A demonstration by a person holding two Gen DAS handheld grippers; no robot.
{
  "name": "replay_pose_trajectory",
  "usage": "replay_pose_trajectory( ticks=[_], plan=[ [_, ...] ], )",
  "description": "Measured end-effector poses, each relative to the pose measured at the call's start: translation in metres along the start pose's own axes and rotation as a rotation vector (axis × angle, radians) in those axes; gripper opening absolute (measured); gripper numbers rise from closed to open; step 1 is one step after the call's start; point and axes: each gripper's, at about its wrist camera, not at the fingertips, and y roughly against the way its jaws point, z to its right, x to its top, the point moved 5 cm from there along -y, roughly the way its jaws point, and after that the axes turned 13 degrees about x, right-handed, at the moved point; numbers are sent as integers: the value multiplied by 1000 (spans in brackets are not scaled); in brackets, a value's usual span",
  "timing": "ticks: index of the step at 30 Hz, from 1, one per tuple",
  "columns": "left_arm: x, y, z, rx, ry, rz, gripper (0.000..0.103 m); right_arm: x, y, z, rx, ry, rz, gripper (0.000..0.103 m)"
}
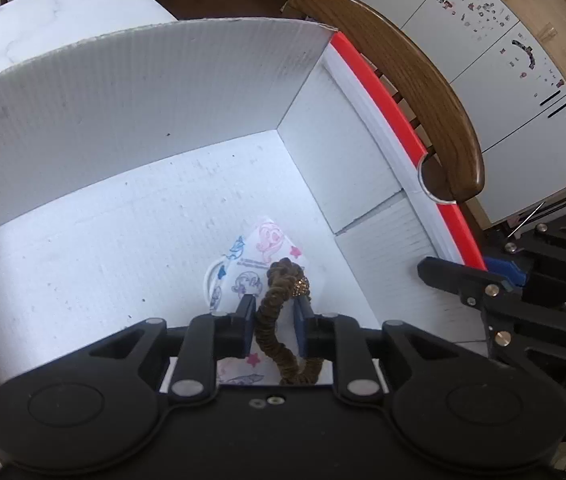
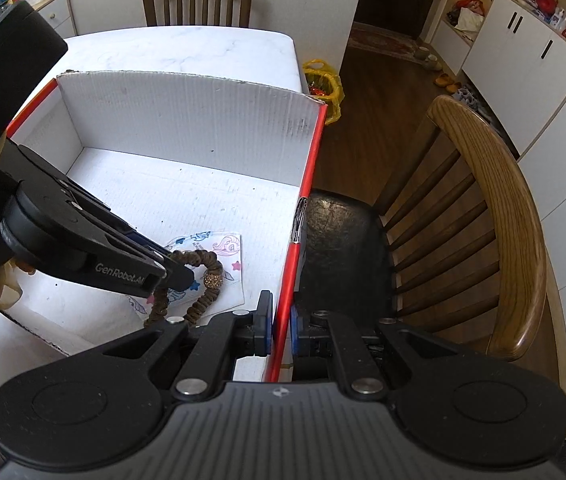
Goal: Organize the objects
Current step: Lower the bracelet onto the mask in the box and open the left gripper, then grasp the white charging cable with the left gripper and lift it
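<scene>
- The left gripper (image 1: 274, 312) points steeply down into the white box (image 1: 131, 92), its fingers (image 1: 245, 312) spread slightly, with the brown hair tie (image 1: 279, 304) standing between them; the pads look to flank the band loosely rather than pinch it.
- The hair tie runs lengthwise away from the fingers, its beaded knot (image 2: 211, 279) at the far end, resting on the printed face mask (image 1: 251, 256) on the box floor.
- The right gripper (image 2: 281, 326) has its fingers (image 2: 265, 320) pressed onto the red-edged side wall (image 2: 303, 216) of the box, steadying it.
- The left hand is plainly nearer the hair tie (the right is busy at the rim).
- Open floor lies to the far and left sides; the side wall stands near on the right, and a wooden chair (image 2: 495, 208) beyond it.
- The clear way out, I judge, is straight up.
</scene>
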Motion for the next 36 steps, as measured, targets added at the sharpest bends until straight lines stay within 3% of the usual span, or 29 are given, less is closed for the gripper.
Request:
replay_pose_trajectory(
  ticks=[2, 9, 18, 24, 31, 36],
  plan=[
    [0, 2, -2, 3, 4, 0, 23, 0, 0, 0, 0, 1, 0, 8],
    [2, 21, -8, -2, 40, 51, 54, 0, 1, 0, -1, 1, -1, 8],
    [-6, 74, -21, 34, 57, 175, 64, 1, 0, -1, 0, 1, -1, 8],
    [-16, 115, -43, 97, 106, 277, 80, 1, 0, -1, 1, 3, -4, 8],
    [-29, 142, -86, 190, 214, 357, 100, 1, 0, -1, 1, 6, -14, 9],
    [-47, 158, -125, 243, 297, 380, 102, 2, -1, -2, -5, 2, -17, 9]
  ],
)
